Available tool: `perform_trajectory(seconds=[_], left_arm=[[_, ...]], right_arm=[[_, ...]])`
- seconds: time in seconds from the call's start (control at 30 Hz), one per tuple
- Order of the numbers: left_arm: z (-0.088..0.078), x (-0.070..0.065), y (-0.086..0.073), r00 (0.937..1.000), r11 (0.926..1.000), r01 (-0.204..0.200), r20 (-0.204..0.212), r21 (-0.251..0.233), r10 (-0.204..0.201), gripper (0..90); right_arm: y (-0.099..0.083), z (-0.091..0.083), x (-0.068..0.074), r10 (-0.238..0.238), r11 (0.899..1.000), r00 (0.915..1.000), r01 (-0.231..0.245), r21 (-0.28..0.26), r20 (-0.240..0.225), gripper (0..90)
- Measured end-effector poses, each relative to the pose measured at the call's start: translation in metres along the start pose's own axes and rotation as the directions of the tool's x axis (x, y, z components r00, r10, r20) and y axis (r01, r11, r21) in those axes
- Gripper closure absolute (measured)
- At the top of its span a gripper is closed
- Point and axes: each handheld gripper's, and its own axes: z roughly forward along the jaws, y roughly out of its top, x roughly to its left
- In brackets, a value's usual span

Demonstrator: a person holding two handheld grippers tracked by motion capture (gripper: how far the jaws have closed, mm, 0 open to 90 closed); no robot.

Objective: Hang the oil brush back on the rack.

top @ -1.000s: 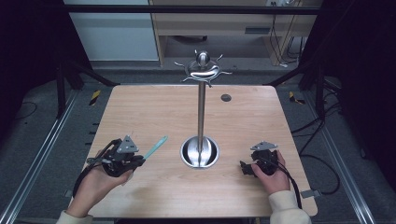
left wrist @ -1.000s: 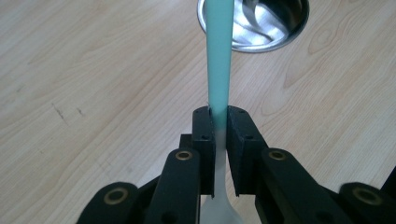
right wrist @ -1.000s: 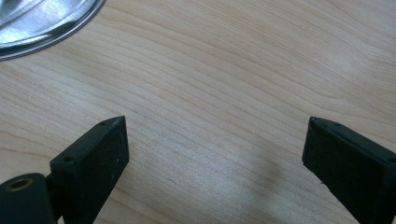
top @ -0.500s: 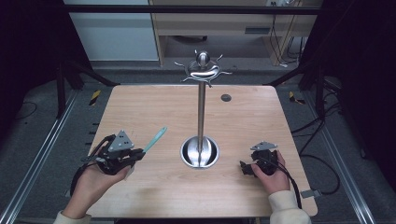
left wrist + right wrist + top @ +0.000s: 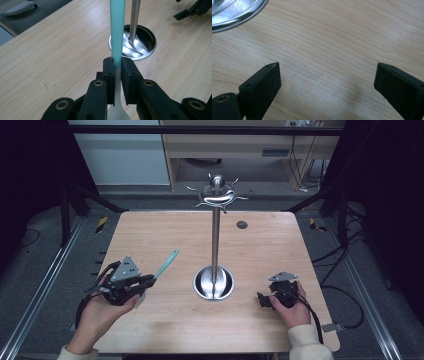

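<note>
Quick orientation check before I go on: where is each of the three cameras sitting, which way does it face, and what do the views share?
High view: above the near edge, facing forward and down on the table; both hands enter from below.
Left gripper view: on the left gripper, looking along shut jaws and the turquoise utensil.
Right gripper view: on the right gripper, jaws apart, facing down at wood.
Shared: the steel stand base.

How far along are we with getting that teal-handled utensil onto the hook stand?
Done: the left tool is shut on the teal-handled utensil, lifted off the table with its handle pointing toward the stand. In hand: carrying it over. Left: hanging it, if that is the aim; the hooks at the top look bare. The right tool rests open near the stand's base, holding nothing.
</note>
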Motion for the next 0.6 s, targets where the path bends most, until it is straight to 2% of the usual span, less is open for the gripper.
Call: perform_trajectory(seconds=[0.23, 0.3, 0.6], left_arm=[[-0.0035, 0.0006, 0.0026, 0.9999, 0.9991, 0.015, -0.004, -0.039, -0.015, 81.9], [-0.0047, 0.0008, 0.0037, 1.0000, 0.9991, 0.006, -0.007, -0.042, -0.006, 81.9], [-0.0076, 0.0015, 0.0077, 0.9999, 0.9978, 0.012, -0.008, -0.065, -0.013, 81.9]], right_arm=[[0.0000, -0.0005, 0.0000, -0.001, 1.000, 1.0000, 0.001, -0.002, 0.000, 7.8], [-0.0001, -0.0004, -0.0003, -0.003, 1.000, 1.0000, 0.003, -0.005, 0.001, 7.8], [-0.0003, -0.0005, -0.0005, 0.000, 1.000, 1.0000, 0.000, -0.004, 0.001, 7.8]])
